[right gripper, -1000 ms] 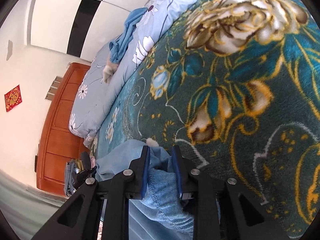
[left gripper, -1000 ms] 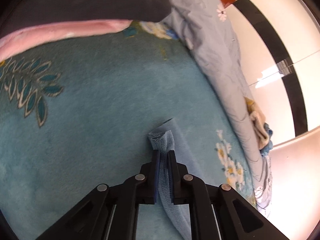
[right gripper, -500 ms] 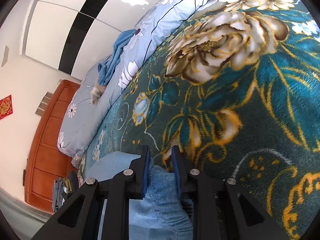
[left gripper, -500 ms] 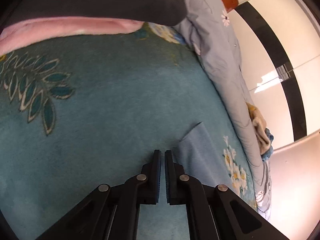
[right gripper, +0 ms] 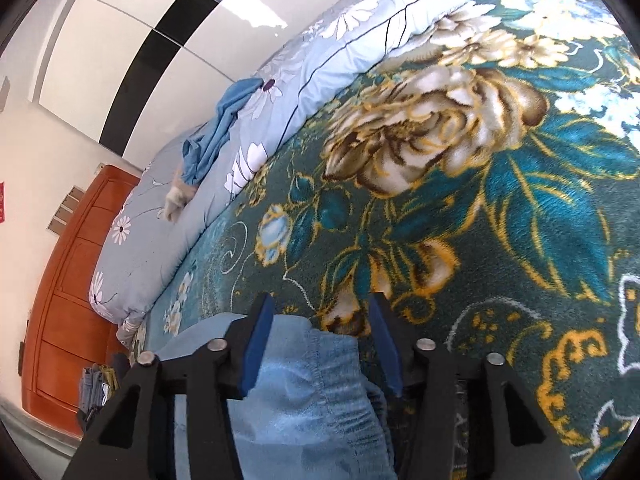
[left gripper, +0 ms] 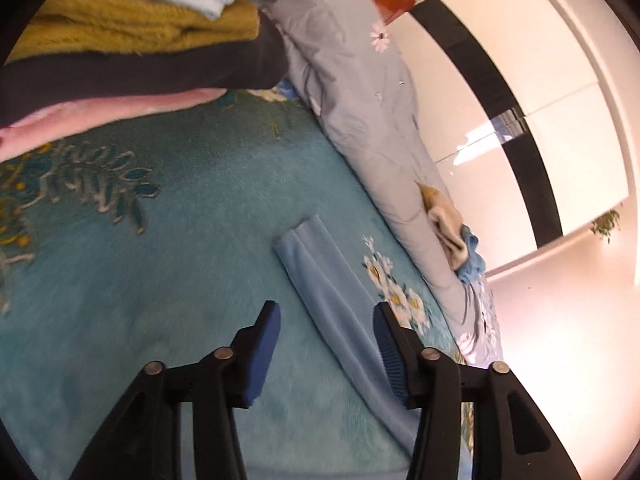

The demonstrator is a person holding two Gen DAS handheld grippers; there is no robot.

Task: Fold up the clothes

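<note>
A light blue garment (left gripper: 332,292) lies flat as a long folded strip on the teal floral blanket (left gripper: 160,264). My left gripper (left gripper: 326,320) hangs open just above and behind its near stretch, the strip running between the two fingers without being held. In the right wrist view the same garment's elastic-hemmed end (right gripper: 316,384) rests on the blanket (right gripper: 500,220) between and below the fingers of my right gripper (right gripper: 320,316), which is open with a wide gap.
A stack of folded clothes (left gripper: 132,48) in yellow, dark grey and pink sits at the far left. A grey-blue floral duvet (left gripper: 372,128) runs along the bed's far side with crumpled blue and beige clothes (right gripper: 212,140) on it. An orange wooden cabinet (right gripper: 68,320) stands beyond.
Both grippers have opened and let go of the blue garment. The left one released it first and pulled back; the garment now lies flat on the blanket.
</note>
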